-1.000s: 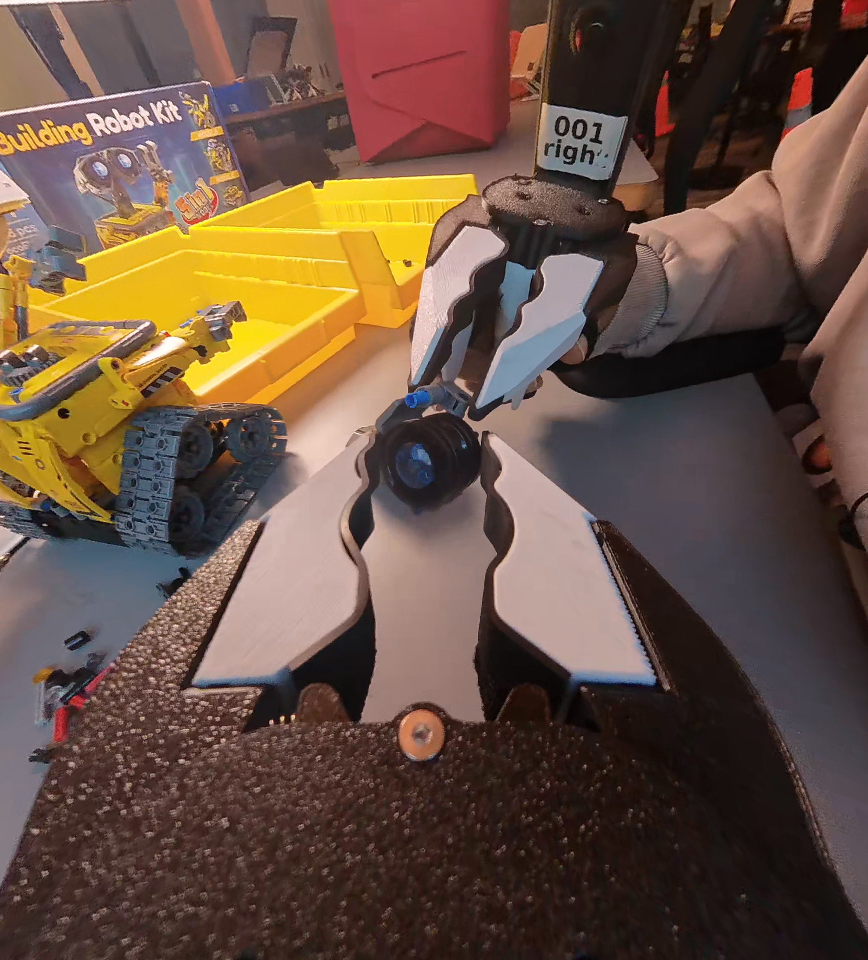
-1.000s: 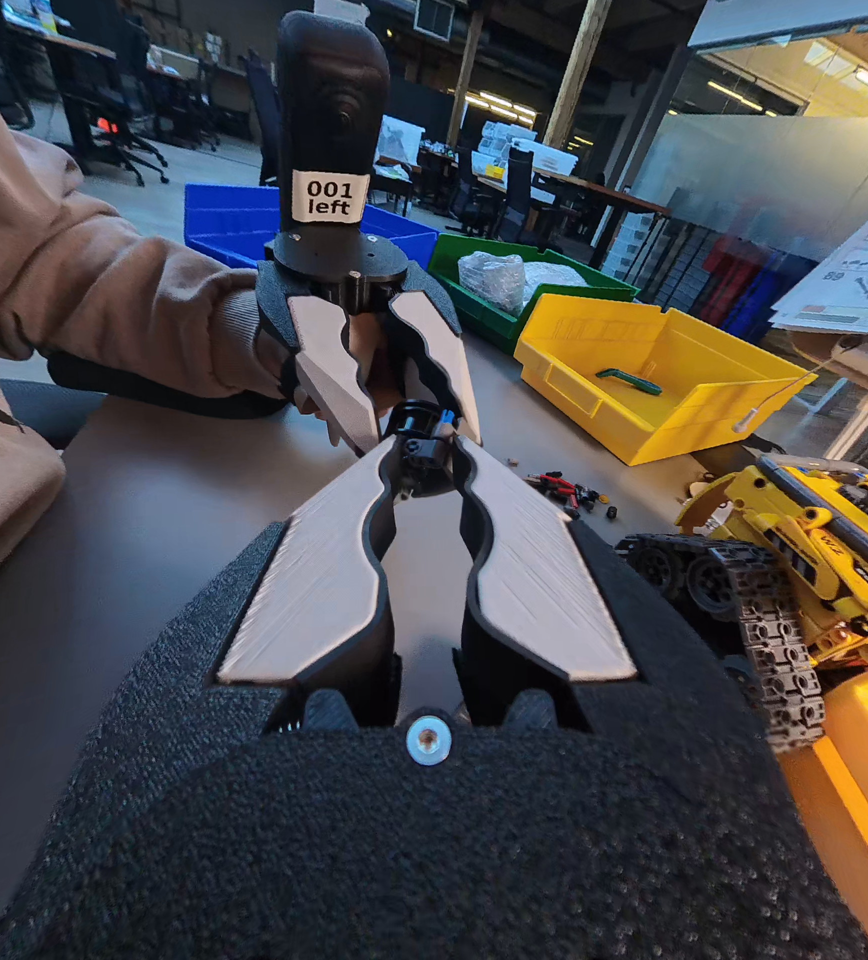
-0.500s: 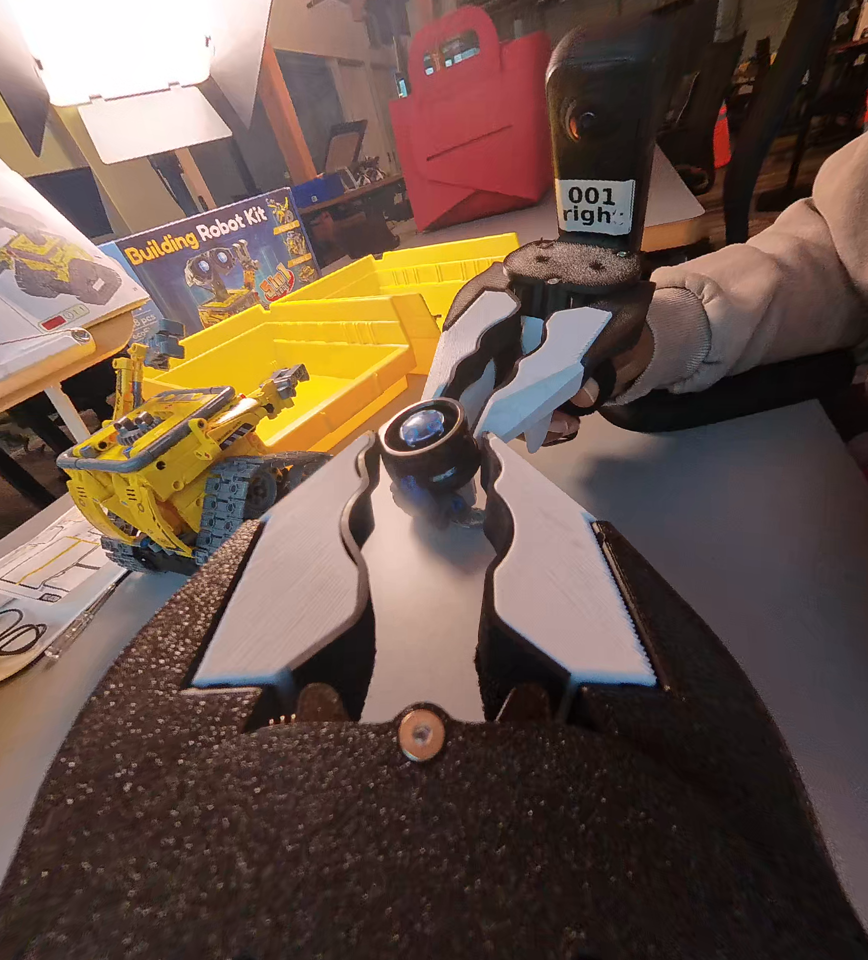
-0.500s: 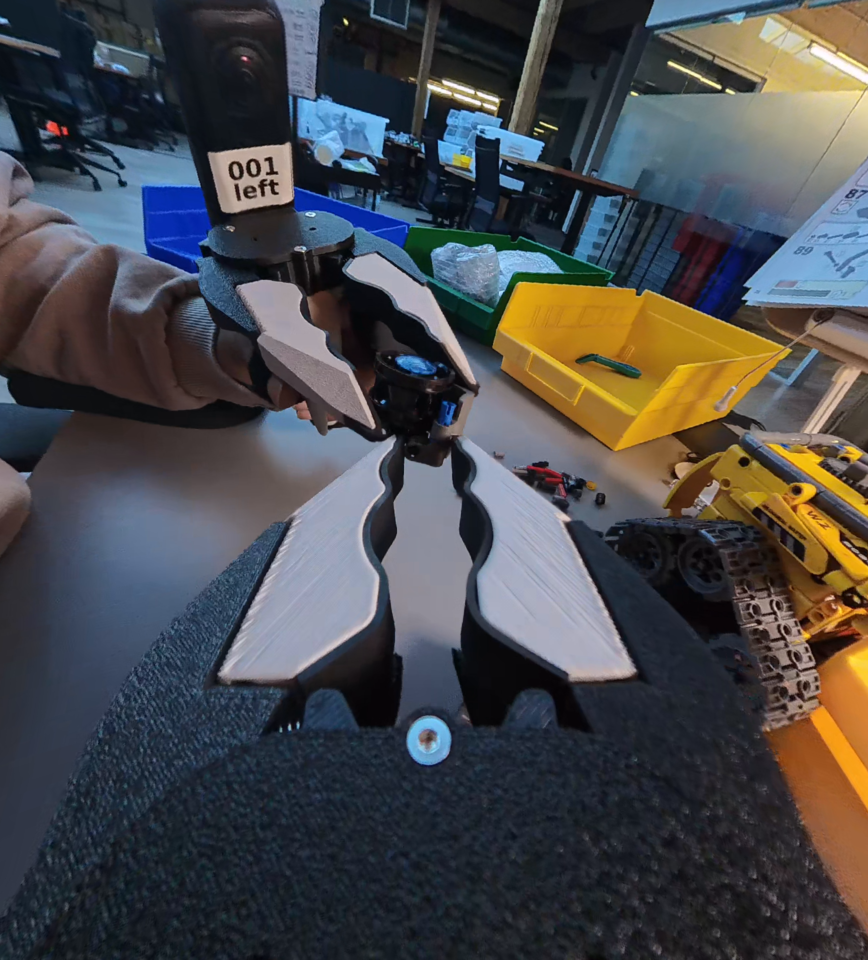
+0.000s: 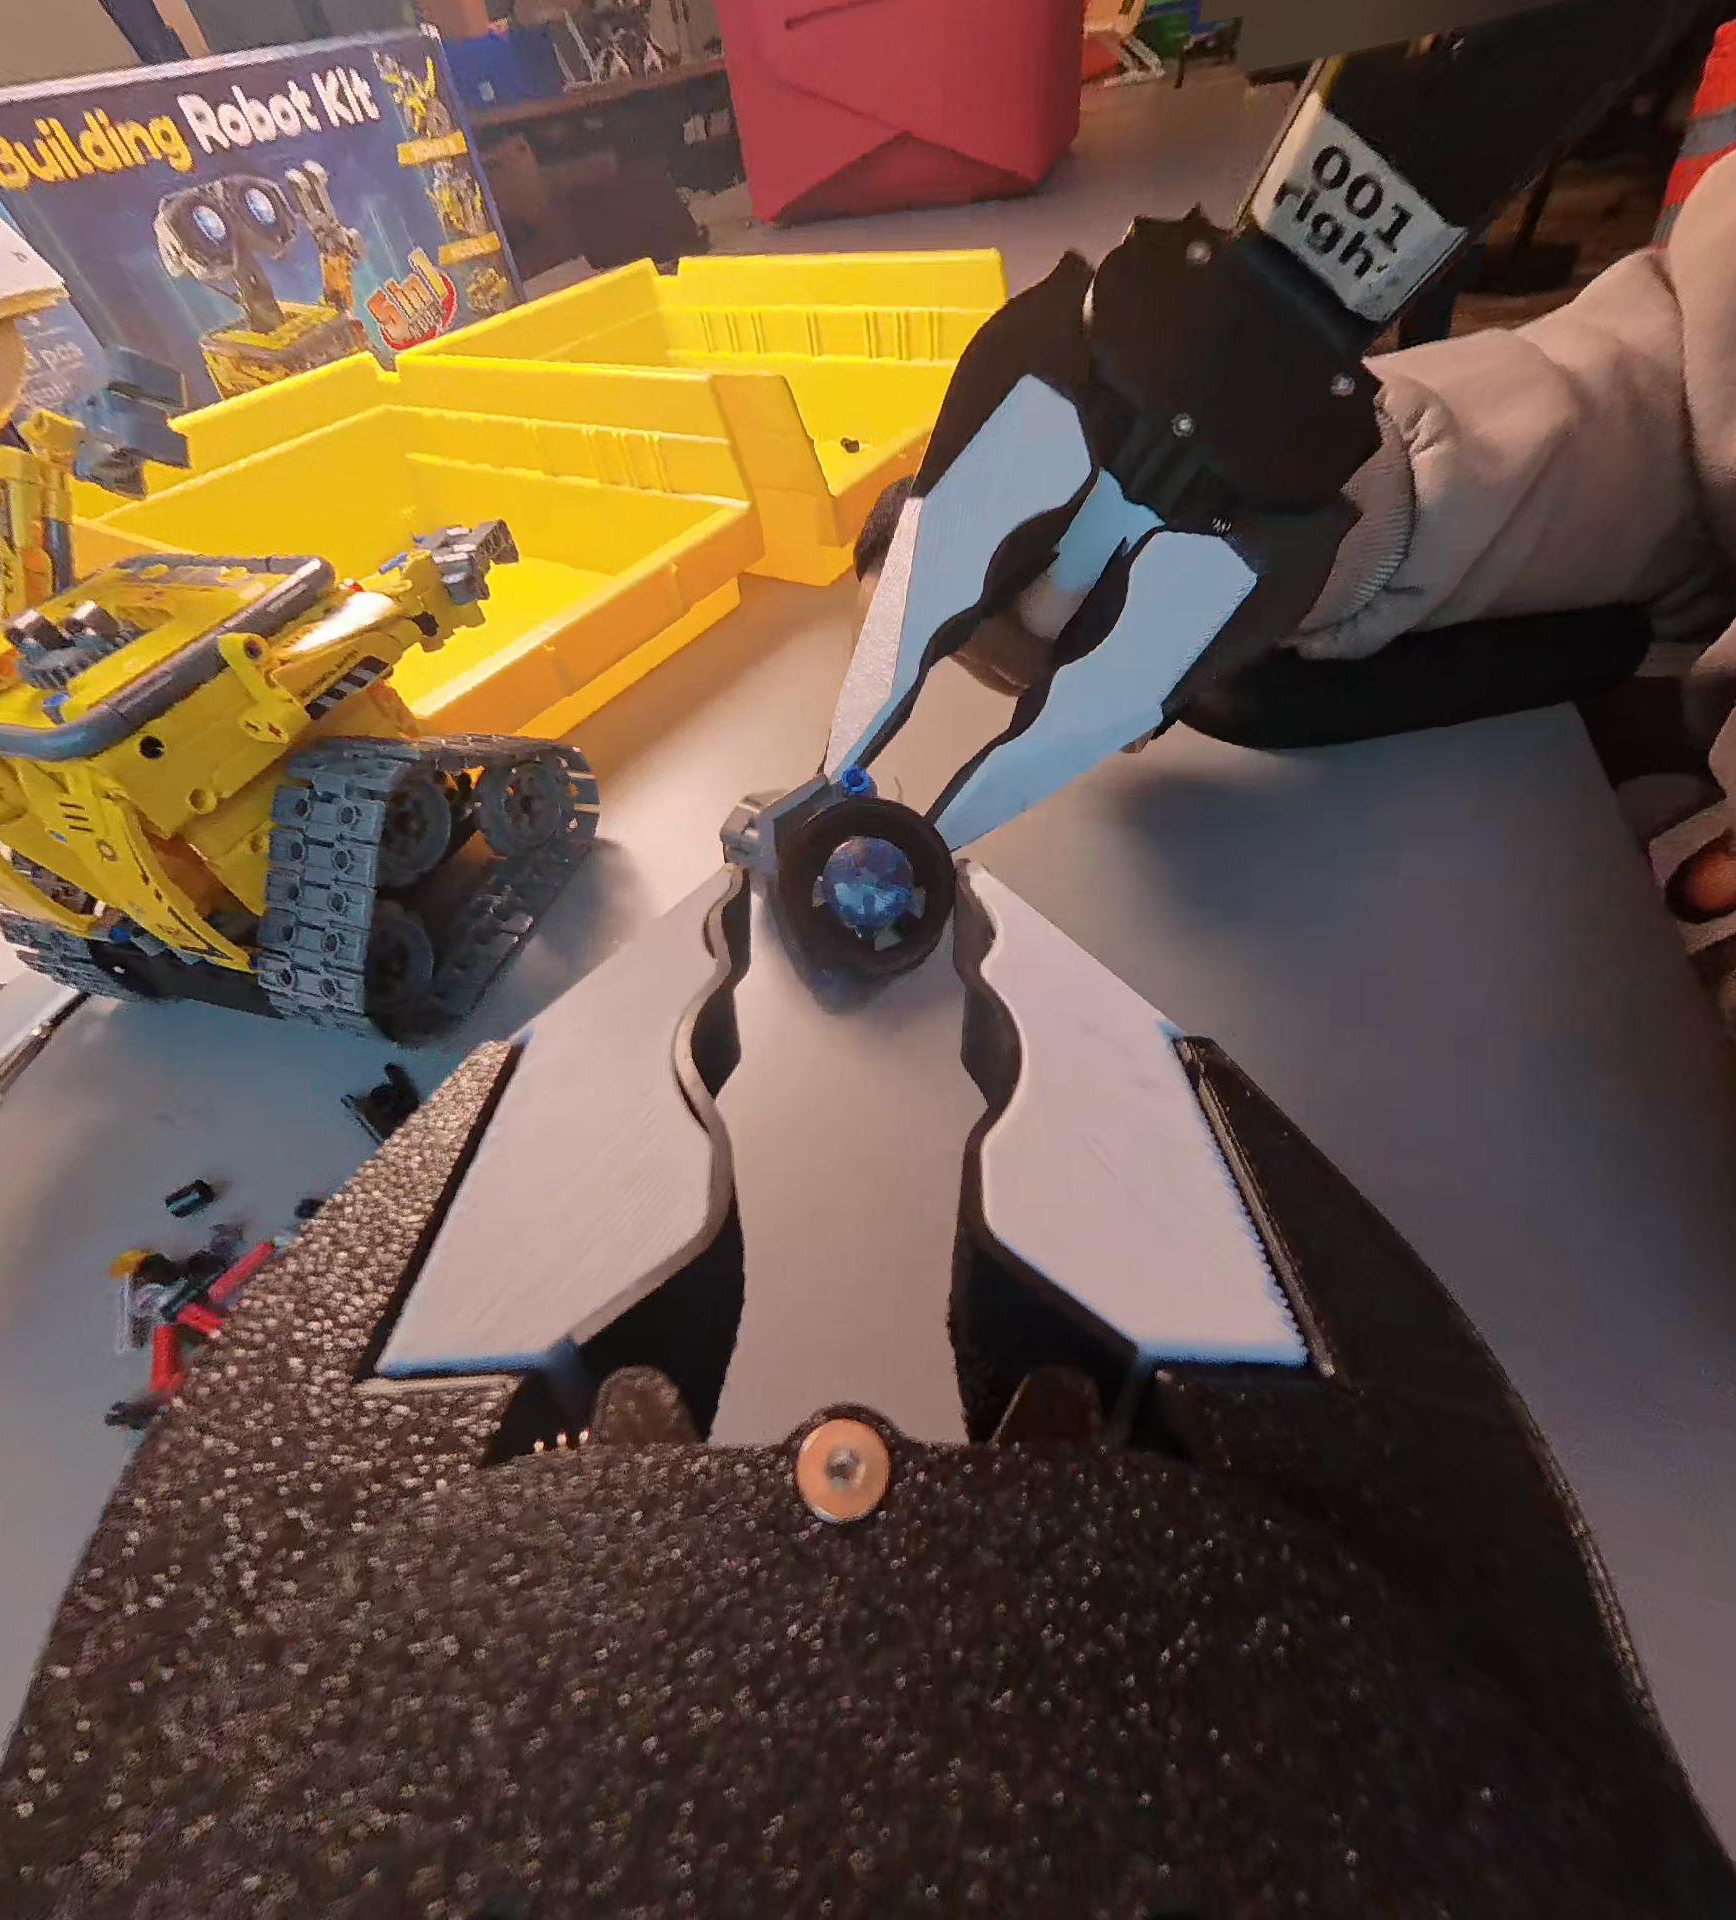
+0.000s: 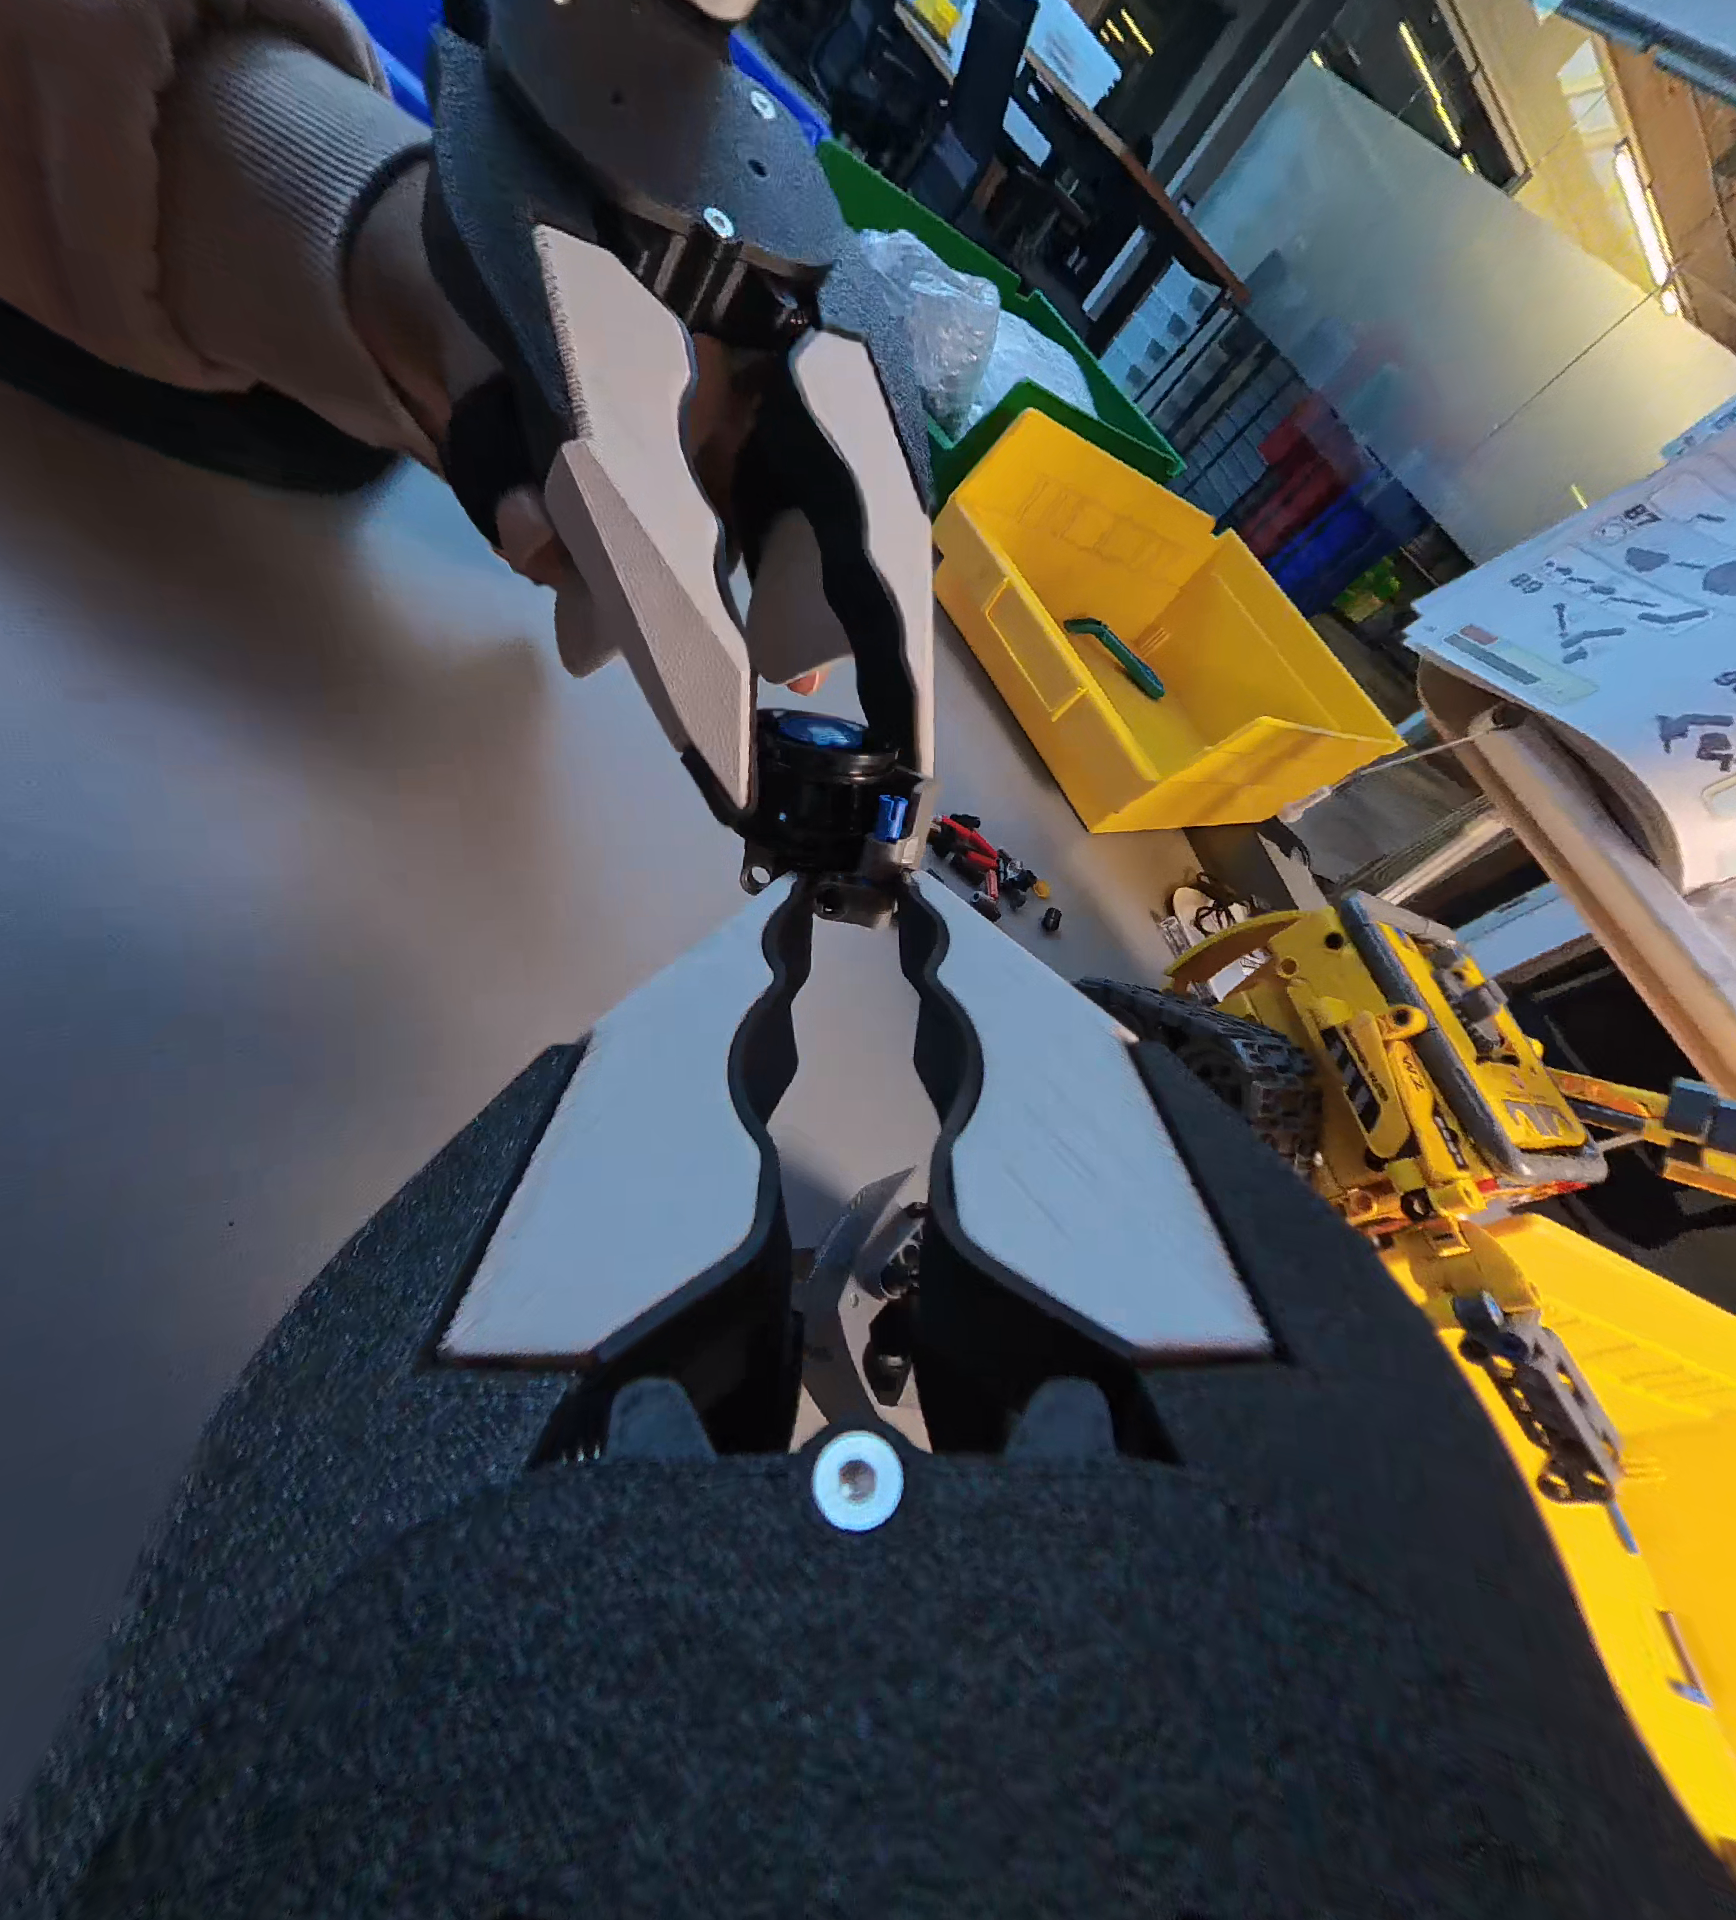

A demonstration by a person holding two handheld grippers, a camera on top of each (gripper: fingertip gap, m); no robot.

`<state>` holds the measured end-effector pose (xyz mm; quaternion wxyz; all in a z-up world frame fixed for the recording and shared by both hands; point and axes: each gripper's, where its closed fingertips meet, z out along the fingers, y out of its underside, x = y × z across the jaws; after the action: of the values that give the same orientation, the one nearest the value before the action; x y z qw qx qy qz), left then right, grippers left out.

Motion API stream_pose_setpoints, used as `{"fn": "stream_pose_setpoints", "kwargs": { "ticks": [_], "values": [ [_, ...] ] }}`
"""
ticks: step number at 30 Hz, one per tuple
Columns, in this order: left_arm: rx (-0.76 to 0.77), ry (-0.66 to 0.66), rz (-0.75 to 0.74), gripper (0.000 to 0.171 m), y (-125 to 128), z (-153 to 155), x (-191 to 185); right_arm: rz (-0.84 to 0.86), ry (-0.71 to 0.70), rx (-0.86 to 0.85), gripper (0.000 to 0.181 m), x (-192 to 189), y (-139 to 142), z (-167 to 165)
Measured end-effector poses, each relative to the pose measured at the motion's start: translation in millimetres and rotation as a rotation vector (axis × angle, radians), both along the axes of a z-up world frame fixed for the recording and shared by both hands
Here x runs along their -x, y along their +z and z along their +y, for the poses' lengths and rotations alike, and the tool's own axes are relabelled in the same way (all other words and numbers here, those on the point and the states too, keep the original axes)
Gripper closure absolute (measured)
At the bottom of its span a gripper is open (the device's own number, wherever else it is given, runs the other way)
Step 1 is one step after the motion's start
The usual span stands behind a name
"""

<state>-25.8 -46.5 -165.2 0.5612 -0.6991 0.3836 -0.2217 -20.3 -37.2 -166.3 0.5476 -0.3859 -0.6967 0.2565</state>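
Desk (image 5: 1363, 1039): grey, smooth; loose small red and black parts (image 5: 173, 1288) scattered at its left side.
Room: workshop hall, bins, more desks behind, red bag (image 5: 895, 94) at the back.
Left gripper (image 5: 848, 904): pinching black lens piece (image 5: 869, 894), blue glass facing the camera, held above the desk.
Right gripper (image 6: 848, 899): tips closed on the grey connector under that same piece (image 6: 822, 795).
Nearby: yellow tracked robot model (image 5: 168, 758), yellow bins (image 5: 573, 488), kit box (image 5: 220, 197), open instruction booklet (image 6: 1653, 644).
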Motion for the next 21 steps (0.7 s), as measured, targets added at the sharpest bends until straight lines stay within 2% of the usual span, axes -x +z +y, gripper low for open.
{"fn": "stream_pose_setpoints", "kwargs": {
  "ticks": [3, 5, 9, 12, 17, 21],
  "values": [
    [0.017, 0.017, 0.062, 0.136, -11.9, 1.7, -0.2, -0.032, -0.021, -0.070, 0.165, 1.9, -6.4, -1.2],
    [0.018, 0.022, 0.052, 0.137, -10.1, 2.3, 0.3, -0.010, -0.025, -0.053, 0.165, 2.1, -3.2, -0.8],
    [0.052, -0.013, -0.107, 0.137, 8.5, 0.1, -0.2, 0.084, -0.007, 0.086, 0.164, 2.7, 12.0, -2.9],
    [0.107, -0.079, -0.243, 0.138, 16.9, -5.3, -3.9, 0.100, 0.030, 0.197, 0.154, 4.0, 14.0, -9.1],
    [0.218, -0.186, -0.432, 0.138, 25.9, -12.8, -10.1, 0.118, 0.107, 0.282, 0.150, 2.8, 18.6, -21.1],
    [0.213, -0.220, -0.553, 0.138, 40.6, -14.2, -11.3, 0.109, 0.131, 0.470, 0.135, 4.6, 21.4, -24.0]
  ]
}}
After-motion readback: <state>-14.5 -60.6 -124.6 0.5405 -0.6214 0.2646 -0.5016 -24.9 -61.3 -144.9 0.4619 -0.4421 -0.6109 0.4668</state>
